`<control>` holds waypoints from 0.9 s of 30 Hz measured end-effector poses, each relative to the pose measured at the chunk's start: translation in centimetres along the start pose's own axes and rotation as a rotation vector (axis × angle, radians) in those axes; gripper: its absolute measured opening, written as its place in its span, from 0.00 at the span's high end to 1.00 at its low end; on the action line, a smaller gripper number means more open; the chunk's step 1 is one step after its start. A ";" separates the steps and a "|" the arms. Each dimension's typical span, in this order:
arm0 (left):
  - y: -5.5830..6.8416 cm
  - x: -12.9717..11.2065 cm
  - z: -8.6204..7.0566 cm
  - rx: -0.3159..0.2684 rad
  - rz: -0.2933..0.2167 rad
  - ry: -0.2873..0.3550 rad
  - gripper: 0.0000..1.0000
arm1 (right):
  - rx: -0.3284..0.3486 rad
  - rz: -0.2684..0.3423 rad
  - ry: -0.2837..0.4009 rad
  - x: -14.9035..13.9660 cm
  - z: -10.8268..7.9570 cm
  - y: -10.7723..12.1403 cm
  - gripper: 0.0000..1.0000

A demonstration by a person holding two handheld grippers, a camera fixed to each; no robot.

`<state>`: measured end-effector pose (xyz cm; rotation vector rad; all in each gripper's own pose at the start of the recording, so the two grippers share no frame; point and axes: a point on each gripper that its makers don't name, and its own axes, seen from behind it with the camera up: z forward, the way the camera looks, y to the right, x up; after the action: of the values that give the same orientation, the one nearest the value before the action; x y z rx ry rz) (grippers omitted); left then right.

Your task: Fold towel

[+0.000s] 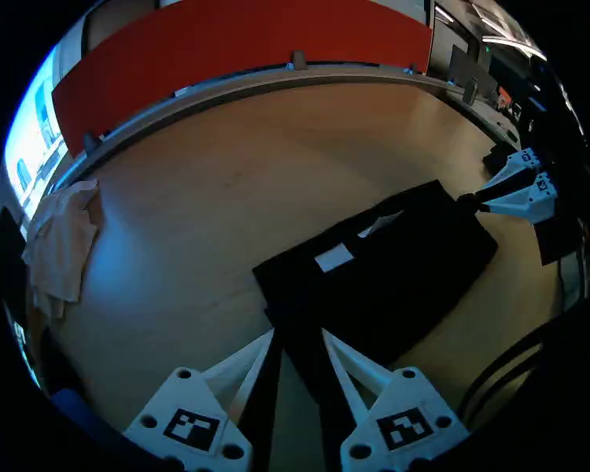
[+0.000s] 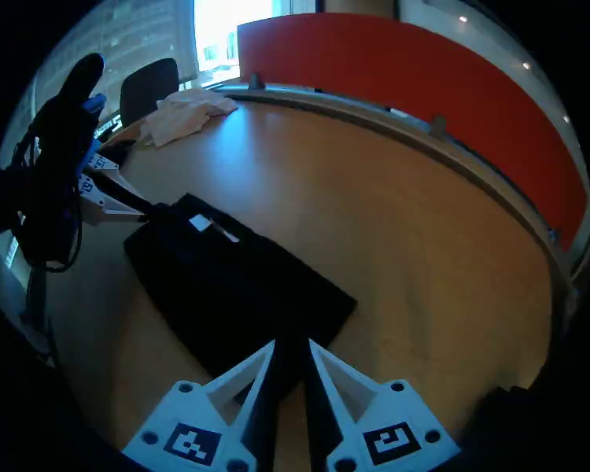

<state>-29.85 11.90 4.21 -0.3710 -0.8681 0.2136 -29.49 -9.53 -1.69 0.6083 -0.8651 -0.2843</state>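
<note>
A black towel (image 1: 389, 275) lies folded flat on the wooden table (image 1: 216, 197), a small white label (image 1: 334, 257) showing on top. In the left gripper view my left gripper (image 1: 298, 334) is shut on the towel's near corner, and my right gripper (image 1: 466, 201) pinches the opposite corner at the far right. The right gripper view shows the towel (image 2: 232, 283) from the other end. There my right gripper (image 2: 292, 344) is shut on its near edge, and my left gripper (image 2: 155, 211), held by a gloved hand (image 2: 59, 157), grips the far corner beside the label (image 2: 200, 223).
A crumpled beige cloth (image 1: 59, 244) (image 2: 185, 110) lies at the table's edge. A red partition (image 1: 240, 39) (image 2: 421, 86) runs along the curved far side. A dark chair (image 2: 149, 86) stands behind the table. Bare wood surrounds the towel.
</note>
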 end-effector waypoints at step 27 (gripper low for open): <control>-3.5 2.2 1.6 0.117 0.003 0.027 0.39 | -0.137 0.014 -0.010 0.7 1.9 3.3 0.35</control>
<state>-29.60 9.80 8.10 -0.2657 -0.8247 0.2604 -30.57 -8.01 1.72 0.4734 -0.8520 -0.3318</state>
